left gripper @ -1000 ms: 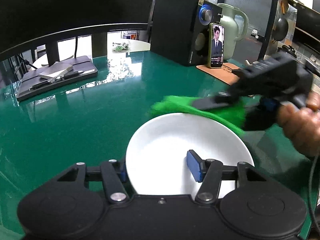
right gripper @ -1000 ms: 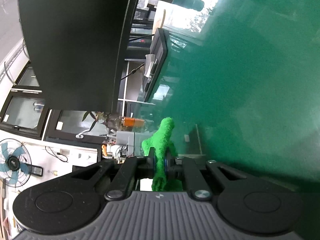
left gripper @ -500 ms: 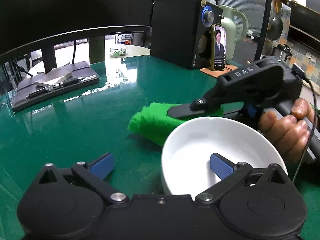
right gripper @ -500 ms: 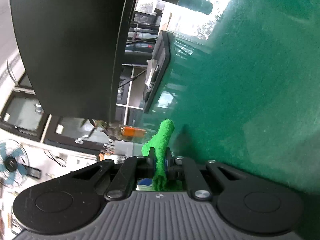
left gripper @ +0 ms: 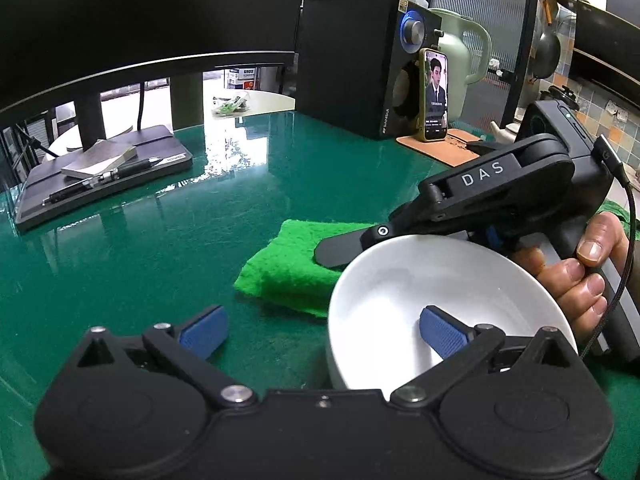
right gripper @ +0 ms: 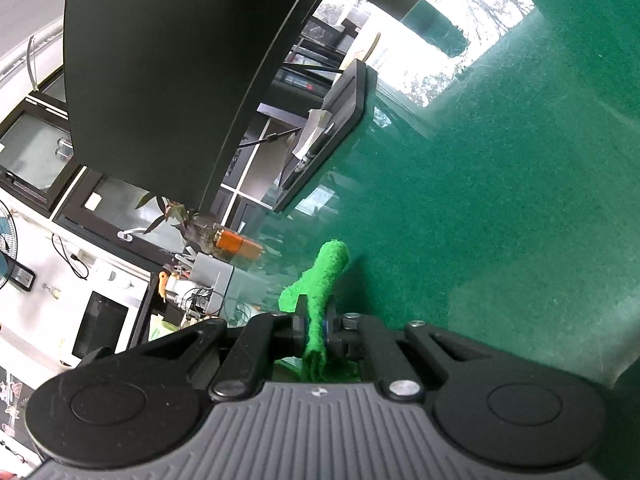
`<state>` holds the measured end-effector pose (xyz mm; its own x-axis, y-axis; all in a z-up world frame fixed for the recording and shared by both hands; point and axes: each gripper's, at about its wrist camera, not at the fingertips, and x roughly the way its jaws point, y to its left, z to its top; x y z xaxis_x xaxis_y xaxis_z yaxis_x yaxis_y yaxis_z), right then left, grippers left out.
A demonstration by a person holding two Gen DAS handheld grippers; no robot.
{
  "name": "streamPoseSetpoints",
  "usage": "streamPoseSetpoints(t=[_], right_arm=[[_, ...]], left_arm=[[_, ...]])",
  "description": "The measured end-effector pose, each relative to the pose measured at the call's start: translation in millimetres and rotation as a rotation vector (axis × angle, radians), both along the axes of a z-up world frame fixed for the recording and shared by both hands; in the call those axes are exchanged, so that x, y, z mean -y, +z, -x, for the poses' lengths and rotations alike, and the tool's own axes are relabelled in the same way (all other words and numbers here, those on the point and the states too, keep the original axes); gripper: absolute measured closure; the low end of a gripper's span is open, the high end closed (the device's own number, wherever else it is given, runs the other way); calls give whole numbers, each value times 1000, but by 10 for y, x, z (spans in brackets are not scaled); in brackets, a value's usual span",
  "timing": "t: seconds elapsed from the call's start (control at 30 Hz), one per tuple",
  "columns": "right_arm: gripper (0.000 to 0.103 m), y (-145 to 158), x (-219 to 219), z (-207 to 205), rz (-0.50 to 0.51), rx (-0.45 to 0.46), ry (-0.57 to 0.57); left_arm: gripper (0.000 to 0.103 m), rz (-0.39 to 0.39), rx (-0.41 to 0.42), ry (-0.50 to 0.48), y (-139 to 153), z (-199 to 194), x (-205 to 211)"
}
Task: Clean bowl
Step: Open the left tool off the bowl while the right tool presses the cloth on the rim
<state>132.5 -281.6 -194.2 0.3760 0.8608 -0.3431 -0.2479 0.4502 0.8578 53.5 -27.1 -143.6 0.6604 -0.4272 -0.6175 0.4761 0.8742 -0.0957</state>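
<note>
Two claws share the risk: my left claw (left gripper: 320,332) gapes, one finger inside the white bowl (left gripper: 440,304) on the near right of the bench (left gripper: 168,240), so my cloth-gripping right claw (right gripper: 316,326) could shove it loose with the green cloth (left gripper: 292,264).

A lived-in home desk beside a kitchen: a glossy green glass tabletop (left gripper: 168,240) carries a curved black monitor (left gripper: 140,12), a black wooden speaker (left gripper: 356,60) and a propped smartphone (left gripper: 434,94), while a white built-in oven (right gripper: 106,326) stands beyond.
</note>
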Motion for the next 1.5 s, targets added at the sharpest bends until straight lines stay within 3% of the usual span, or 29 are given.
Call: streamPoseSetpoints(t=[0.23, 0.5, 0.97, 1.5], right_arm=[[102, -14, -18, 9, -8, 13, -19], [102, -56, 45, 14, -51, -93, -54], [100, 4, -118, -31, 21, 3, -49], [99, -28, -22, -37, -37, 9, -34]], left_arm=[[0, 3, -1, 8, 2, -6, 8], [0, 7, -2, 9, 4, -25, 2], [0, 4, -1, 17, 3, -29, 51], [0, 7, 0, 16, -2, -61, 81]])
